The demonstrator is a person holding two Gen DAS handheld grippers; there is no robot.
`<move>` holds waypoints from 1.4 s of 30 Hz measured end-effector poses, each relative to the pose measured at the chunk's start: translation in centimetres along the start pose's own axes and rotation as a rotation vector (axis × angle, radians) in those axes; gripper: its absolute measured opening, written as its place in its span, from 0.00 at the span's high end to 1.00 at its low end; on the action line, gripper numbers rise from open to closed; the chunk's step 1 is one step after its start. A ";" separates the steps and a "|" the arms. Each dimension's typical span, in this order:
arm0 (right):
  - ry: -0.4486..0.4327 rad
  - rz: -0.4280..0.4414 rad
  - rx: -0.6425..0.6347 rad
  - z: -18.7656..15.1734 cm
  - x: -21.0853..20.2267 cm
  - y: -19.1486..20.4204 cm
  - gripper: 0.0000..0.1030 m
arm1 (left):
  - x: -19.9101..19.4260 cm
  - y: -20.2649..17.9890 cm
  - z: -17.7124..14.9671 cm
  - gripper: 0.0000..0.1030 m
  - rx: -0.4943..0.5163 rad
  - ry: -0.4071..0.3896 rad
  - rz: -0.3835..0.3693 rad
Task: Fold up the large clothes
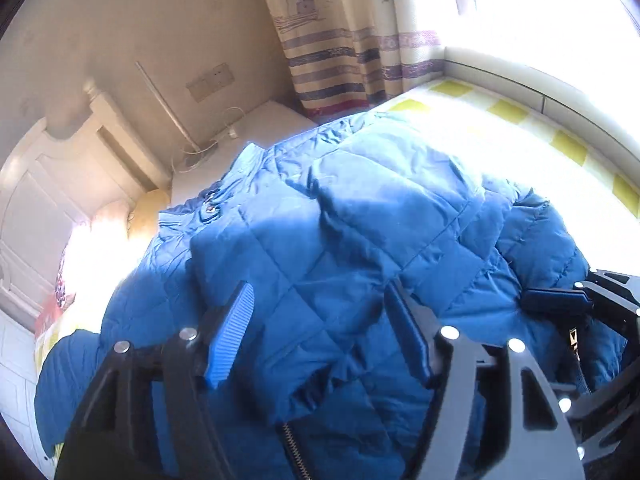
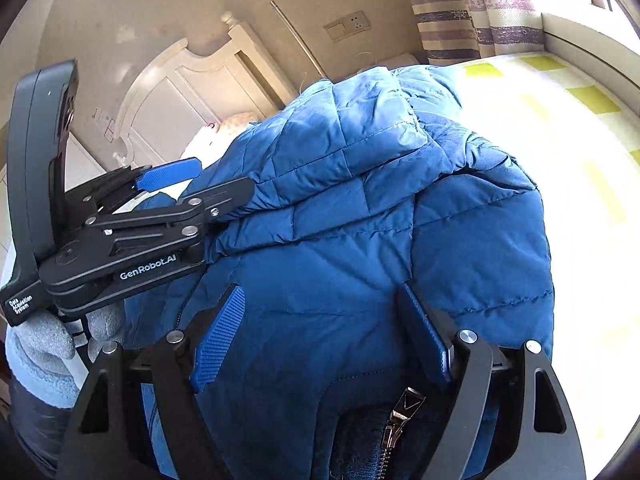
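Checked bed (image 2: 592, 100), blue jacket (image 2: 360, 240), "GenRobot.AI" claw (image 2: 208, 178)

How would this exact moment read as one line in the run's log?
stage: folding | item: blue puffer jacket bunched on checked bedspread | left gripper: open, above jacket | right gripper: open, above jacket

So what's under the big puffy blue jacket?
The blue quilted jacket lies on a bed sheet with yellow and white checks. It hides the sheet beneath, and anything else that might be under it.
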State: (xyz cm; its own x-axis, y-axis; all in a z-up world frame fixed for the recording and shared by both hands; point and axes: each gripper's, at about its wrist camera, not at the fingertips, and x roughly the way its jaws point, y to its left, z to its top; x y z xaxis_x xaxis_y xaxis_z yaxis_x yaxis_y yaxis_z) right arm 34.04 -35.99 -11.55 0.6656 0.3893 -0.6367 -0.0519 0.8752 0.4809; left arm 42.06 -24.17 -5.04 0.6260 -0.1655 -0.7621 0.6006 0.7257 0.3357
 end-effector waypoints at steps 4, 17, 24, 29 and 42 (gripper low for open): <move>0.001 0.003 -0.008 -0.3 -0.3 0.1 0.25 | 2.0 -3.2 1.5 0.39 0.117 0.013 -0.017; -0.006 -0.008 -0.006 -0.4 -0.2 0.0 0.25 | -3.4 17.0 -9.5 0.83 -0.901 -0.316 -0.554; -0.004 -0.001 -0.003 -0.1 0.1 -0.5 0.25 | -1.6 23.3 -22.4 0.25 -1.162 -0.254 -0.422; -0.003 -0.007 -0.007 -0.2 0.1 -0.3 0.25 | 0.2 24.4 -22.8 0.21 -1.212 -0.253 -0.566; -0.003 -0.007 -0.006 -0.5 0.1 0.1 0.23 | 1.5 24.8 -18.6 0.95 -1.249 -0.228 -0.334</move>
State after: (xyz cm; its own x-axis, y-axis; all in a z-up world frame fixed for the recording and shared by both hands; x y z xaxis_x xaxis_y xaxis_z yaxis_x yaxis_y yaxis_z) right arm 33.77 -35.70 -11.84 0.6679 0.3826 -0.6383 -0.0520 0.8796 0.4728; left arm 48.68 6.02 -8.19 0.6811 -0.4755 -0.5568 -0.0436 0.7328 -0.6791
